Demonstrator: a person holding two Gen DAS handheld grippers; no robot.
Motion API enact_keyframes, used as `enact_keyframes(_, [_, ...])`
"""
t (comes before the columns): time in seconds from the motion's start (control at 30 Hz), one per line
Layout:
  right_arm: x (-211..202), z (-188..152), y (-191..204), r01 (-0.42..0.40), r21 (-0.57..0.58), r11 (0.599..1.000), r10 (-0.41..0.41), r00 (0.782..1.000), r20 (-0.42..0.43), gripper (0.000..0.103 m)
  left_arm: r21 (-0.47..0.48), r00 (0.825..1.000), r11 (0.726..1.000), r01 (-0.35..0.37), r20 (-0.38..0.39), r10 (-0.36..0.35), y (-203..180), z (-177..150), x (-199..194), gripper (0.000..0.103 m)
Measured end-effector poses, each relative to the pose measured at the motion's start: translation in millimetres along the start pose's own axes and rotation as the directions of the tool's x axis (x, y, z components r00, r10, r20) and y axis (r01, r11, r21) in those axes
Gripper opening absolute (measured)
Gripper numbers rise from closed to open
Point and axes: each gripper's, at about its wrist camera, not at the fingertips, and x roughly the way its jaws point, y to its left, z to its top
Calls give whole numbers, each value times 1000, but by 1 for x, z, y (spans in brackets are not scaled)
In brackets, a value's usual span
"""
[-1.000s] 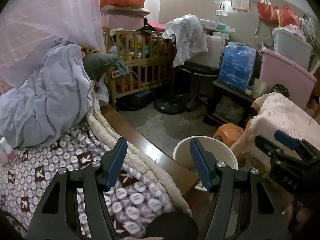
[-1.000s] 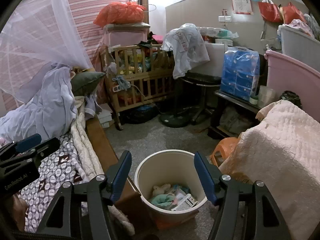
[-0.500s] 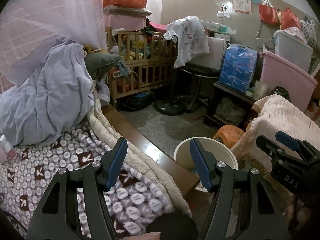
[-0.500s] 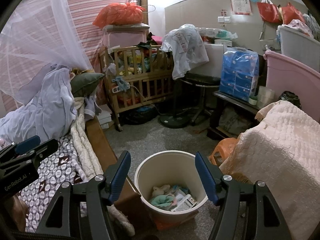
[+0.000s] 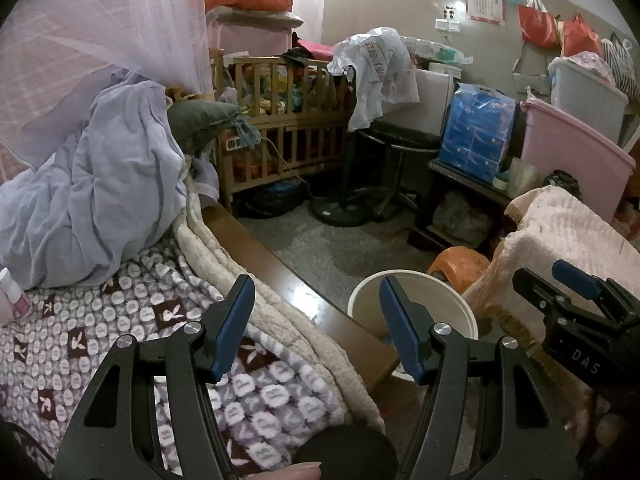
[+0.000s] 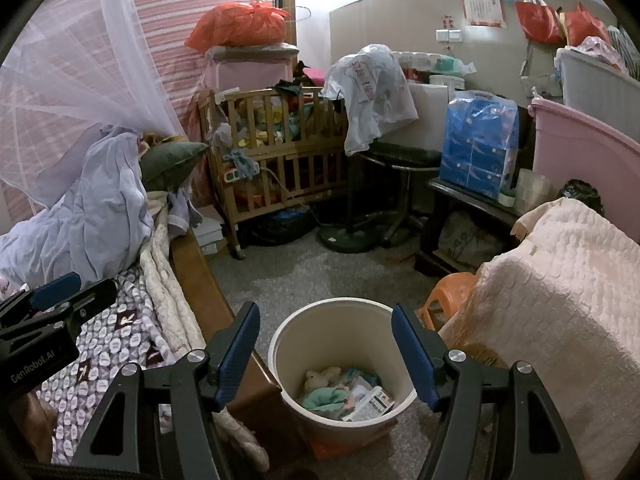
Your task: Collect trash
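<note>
A cream trash bin [image 6: 342, 360] stands on the floor beside the bed's wooden rail; it holds crumpled tissues, a teal scrap and printed packaging [image 6: 370, 400]. Its rim also shows in the left wrist view [image 5: 416, 284]. My right gripper [image 6: 326, 350] is open and empty, held above and in front of the bin. My left gripper [image 5: 316, 320] is open and empty over the bed's edge, left of the bin. Each gripper shows at the side of the other's view, the right gripper [image 5: 576, 292] and the left gripper [image 6: 60, 300].
The bed has a patterned blanket [image 5: 100, 340] and a heaped lilac quilt [image 5: 104, 184]; a small pink-white bottle [image 5: 12, 292] lies at its left edge. A pink blanket-covered seat [image 6: 560, 300], an orange stool [image 6: 448, 296], a wooden crib [image 6: 280, 152] and a fan base [image 6: 348, 240] ring the grey floor.
Both grippers have drifted slightly; the views shifted a little. Nothing was picked up or let go, and both stay open.
</note>
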Motion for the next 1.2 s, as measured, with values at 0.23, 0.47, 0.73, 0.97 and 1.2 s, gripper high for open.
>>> enact_keyframes(0.23, [0,0,0,1,-1,1000,-1,1000,1,66,0,1000,1000,3,-8,-3,-1,-4,4,64])
enact_keyframes(0.47, [0,0,0,0,-1,1000,0,1000,-1,67,-1,1000,1000,5,-10,-5,-2,-4,4,64])
enact_keyframes(0.73, [0,1,0,1,0,1000,-1,1000,-2,67,-1,1000,1000,4,-11,-4,-2,-4,5,64])
enact_keyframes(0.97, [1,0,-1,0,1,1000,0,1000,-4,68,-1,1000,1000,5,-13,-5,-2,-5,6,64])
enact_keyframes(1.2, [2,1,-2,0,0,1000,0,1000,-8,68,8,1000,1000,14,-20,-14,-1,-8,9,64])
